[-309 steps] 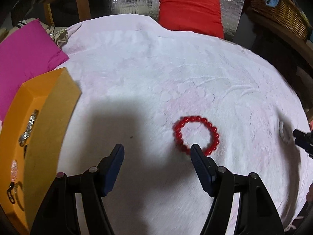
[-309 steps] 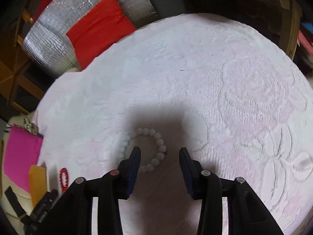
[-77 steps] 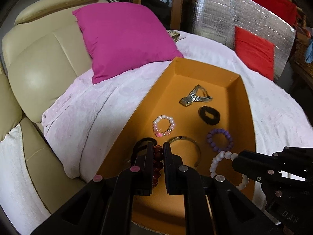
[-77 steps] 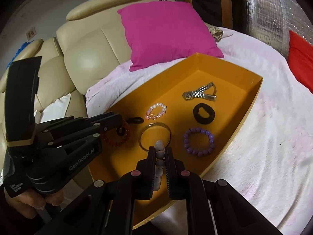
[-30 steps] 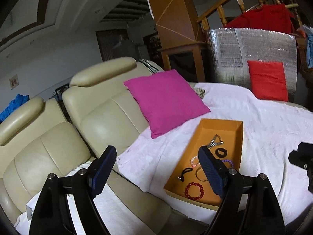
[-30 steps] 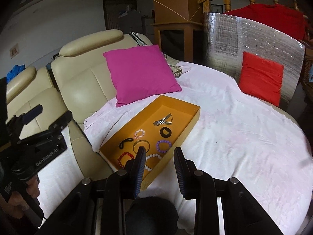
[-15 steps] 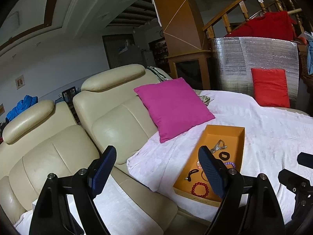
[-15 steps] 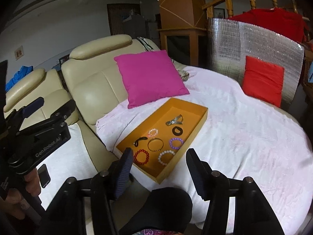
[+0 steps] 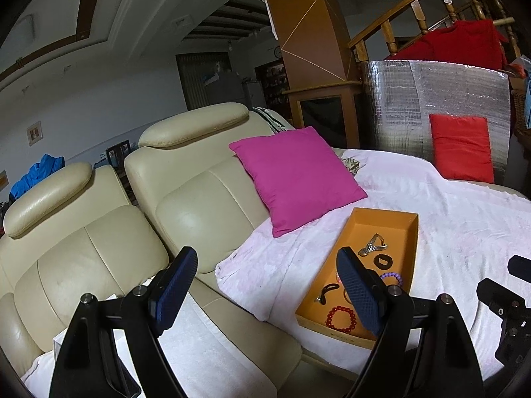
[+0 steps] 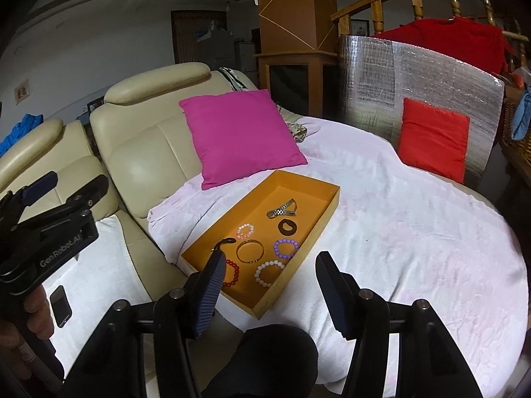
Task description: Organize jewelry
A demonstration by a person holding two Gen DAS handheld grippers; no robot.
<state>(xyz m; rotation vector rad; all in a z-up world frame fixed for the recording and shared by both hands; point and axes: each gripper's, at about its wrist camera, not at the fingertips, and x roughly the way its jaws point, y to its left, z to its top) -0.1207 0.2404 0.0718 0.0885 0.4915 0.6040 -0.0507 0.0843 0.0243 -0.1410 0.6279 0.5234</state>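
Left wrist view: the left gripper (image 9: 262,285) holds its jaws wide apart with nothing between them. It points over the cream sofa (image 9: 109,232), well back from the work. The orange tray (image 9: 413,255) lies ahead and to the right of the jaws on the pale bed cover (image 9: 464,219), with its long axis running away from the camera toward the magenta cushion (image 9: 295,179). Inside it are the red bead bracelet (image 9: 341,319) at the near end, a black piece (image 9: 327,290), a purple bead bracelet (image 9: 391,277), a black ring (image 9: 383,260) and a metal watch band (image 9: 372,246) at the far end. The right finger of this gripper hides part of the tray.

Right wrist view: the right gripper (image 10: 267,293) also has its jaws wide and empty. The tray's near corner sits just ahead of and between the fingers, and its long axis runs up and to the right. All pieces lie inside its walls: the white bead bracelet (image 10: 269,273), a gold bangle (image 10: 250,251), a pink bead bracelet (image 10: 246,230) and the others. No jewelry is visible on the bed cover. The left gripper appears at the left edge, farther from the tray.

Judgement: the sorting appears finished. If any further pick were needed, the right gripper is the nearer one, and its line of approach runs roughly along the tray's long axis.
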